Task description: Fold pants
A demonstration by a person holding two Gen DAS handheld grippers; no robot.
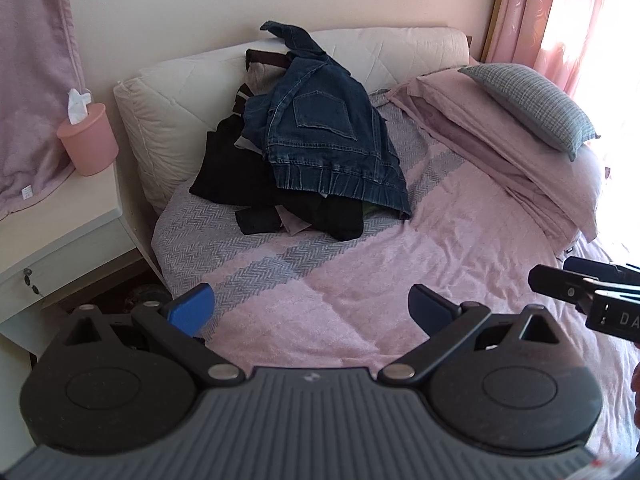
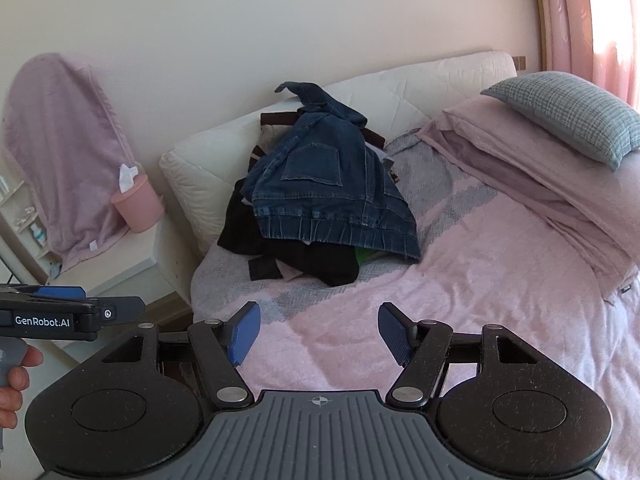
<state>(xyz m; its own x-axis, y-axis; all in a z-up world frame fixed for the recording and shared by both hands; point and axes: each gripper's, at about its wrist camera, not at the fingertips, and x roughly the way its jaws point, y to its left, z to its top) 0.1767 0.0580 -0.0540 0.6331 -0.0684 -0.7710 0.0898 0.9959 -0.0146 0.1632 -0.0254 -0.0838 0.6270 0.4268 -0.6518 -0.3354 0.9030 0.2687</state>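
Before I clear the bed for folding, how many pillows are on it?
1 for certain: a grey checked pillow on the folded pink bedding at the far right. More may be hidden beneath it or under the clothes pile.

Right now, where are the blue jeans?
The blue jeans lie on top of the pile of dark clothes at the far side of the bed, against the cream headboard cushion, left of the grey checked pillow.
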